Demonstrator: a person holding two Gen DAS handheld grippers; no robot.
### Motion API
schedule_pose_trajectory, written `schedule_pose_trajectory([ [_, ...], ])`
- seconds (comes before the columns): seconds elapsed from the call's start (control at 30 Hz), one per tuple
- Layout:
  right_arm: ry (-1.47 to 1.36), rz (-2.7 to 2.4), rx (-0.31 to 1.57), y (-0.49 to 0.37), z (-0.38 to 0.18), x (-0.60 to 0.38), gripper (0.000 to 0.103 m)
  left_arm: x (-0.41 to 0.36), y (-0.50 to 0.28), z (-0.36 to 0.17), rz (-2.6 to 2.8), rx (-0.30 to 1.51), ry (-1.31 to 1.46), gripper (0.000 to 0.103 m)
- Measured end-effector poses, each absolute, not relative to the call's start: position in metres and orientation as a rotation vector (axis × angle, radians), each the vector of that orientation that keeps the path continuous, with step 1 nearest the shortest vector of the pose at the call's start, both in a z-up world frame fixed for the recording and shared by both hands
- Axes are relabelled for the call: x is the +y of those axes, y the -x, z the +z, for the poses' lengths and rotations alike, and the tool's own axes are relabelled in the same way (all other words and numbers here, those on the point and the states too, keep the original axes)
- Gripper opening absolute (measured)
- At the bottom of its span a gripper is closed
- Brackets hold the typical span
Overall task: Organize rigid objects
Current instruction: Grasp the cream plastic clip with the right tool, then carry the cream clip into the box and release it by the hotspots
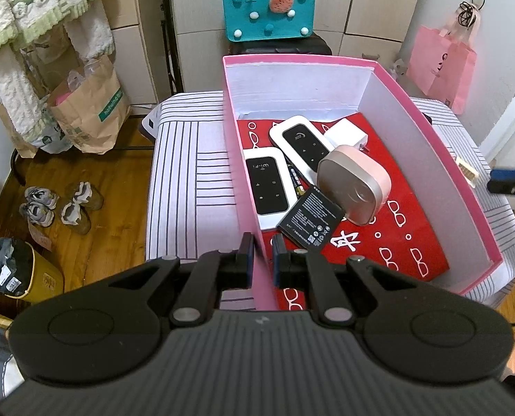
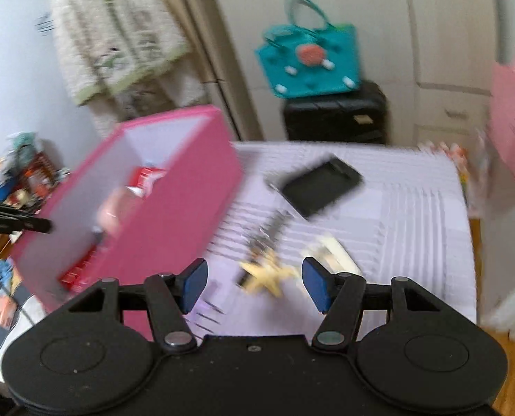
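Observation:
A pink box [image 1: 441,145] sits on the striped table. Inside lie two white wifi routers [image 1: 266,187], a black flat battery [image 1: 312,222], an AA battery [image 1: 294,179], a white charger [image 1: 346,133] and a pink-and-silver rounded case [image 1: 354,188]. My left gripper [image 1: 262,254] is shut on the box's near left wall. In the blurred right wrist view the box [image 2: 174,208] is at the left. My right gripper [image 2: 254,284] is open above a yellow star keychain [image 2: 267,274]. A black flat device [image 2: 321,185] and a cream object [image 2: 337,254] lie further on.
A teal felt bag [image 1: 269,8] stands on a black suitcase [image 2: 337,114] behind the table. A pink paper bag [image 1: 441,66] hangs at the right. Brown paper bags [image 1: 87,114] and shoes [image 1: 60,204] are on the wooden floor at the left.

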State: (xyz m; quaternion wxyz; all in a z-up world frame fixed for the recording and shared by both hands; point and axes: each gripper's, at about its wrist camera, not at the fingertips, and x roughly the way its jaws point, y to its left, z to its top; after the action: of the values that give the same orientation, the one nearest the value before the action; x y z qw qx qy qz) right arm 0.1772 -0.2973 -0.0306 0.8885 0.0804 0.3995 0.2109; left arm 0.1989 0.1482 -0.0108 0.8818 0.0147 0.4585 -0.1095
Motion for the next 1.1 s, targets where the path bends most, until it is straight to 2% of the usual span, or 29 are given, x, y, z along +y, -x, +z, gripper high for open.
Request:
schedule_pose_trajectory([
  [0.3, -0.106, 0.322, 0.856, -0.191, -0.087, -0.314, 0.069, 0.145, -0.199, -0.01, -0.207, 0.96, -0.03, 0.01],
  [0.73, 0.068, 0.324, 0.664, -0.198, -0.089, -0.297, 0.071, 0.145, -0.2, -0.013, -0.215, 1.008, -0.038, 0.009],
  [0.77, 0.072, 0.328, 0.674, -0.2, -0.089, -0.297, 0.066, 0.145, -0.2, -0.013, -0.215, 1.007, -0.042, 0.009],
  [0.8, 0.081, 0.329, 0.687, -0.2, -0.089, -0.296, 0.055, 0.145, -0.2, -0.013, -0.215, 1.006, -0.042, 0.009],
  [1.1, 0.146, 0.321, 0.763, -0.187, -0.066, -0.285, 0.051, 0.145, -0.202, -0.011, -0.223, 1.05, -0.037, 0.009],
])
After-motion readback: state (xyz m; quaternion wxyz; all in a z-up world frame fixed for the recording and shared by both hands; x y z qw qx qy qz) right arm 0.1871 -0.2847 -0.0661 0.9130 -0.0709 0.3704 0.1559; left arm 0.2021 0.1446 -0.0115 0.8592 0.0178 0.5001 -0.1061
